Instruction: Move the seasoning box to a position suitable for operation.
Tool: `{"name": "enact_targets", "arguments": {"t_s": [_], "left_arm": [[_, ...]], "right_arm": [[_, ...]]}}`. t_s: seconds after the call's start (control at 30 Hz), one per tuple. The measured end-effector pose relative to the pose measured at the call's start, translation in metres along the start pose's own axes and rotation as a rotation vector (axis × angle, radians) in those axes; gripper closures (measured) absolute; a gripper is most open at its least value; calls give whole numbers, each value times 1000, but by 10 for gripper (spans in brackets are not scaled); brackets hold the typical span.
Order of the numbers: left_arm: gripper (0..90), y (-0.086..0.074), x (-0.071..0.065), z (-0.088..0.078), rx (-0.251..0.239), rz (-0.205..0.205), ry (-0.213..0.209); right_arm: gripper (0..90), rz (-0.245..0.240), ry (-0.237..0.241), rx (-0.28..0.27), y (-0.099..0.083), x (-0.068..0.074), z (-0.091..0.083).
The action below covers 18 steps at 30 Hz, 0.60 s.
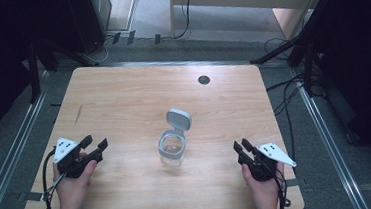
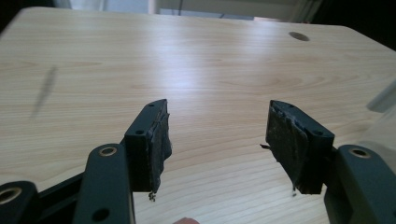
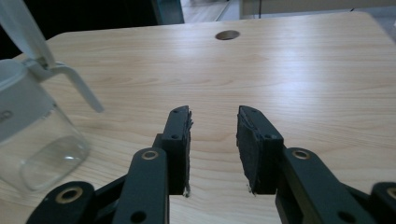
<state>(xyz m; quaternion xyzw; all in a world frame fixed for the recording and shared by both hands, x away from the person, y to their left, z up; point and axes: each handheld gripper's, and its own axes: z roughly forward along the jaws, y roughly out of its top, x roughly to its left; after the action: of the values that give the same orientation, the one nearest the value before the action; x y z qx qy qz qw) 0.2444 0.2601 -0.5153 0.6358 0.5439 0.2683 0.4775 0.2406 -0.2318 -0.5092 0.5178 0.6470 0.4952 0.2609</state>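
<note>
So I'm holding both grippers apart from the clear glass jar (image 1: 171, 150) at frame centre (grey flip lid (image 1: 179, 119) already up): left gripper (image 1: 94, 143) wide, right gripper (image 1: 241, 145) narrower, both empty.

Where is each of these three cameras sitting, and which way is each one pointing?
High view: above the person's side, looking forward and down on the wooden table; forearms, left gripper and right gripper show.
Left gripper view: rides the left gripper, looking along open jaws across the table.
Right gripper view: rides the right gripper, jaws apart, facing the far edge.
Shared: the clear jar with its lid flipped up appears in the high and right gripper views.
</note>
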Motion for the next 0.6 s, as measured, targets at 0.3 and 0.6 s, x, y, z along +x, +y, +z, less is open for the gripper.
{"name": "enact_targets", "arguments": {"t_s": [0.3,0.6], "left_arm": [[503,11,-39,28,21,7,-84],[730,8,-77,50,80,73,-227]], "right_arm": [[783,-17,85,-3,13,46,23],[900,-56,174,37,6,82,44]]}}
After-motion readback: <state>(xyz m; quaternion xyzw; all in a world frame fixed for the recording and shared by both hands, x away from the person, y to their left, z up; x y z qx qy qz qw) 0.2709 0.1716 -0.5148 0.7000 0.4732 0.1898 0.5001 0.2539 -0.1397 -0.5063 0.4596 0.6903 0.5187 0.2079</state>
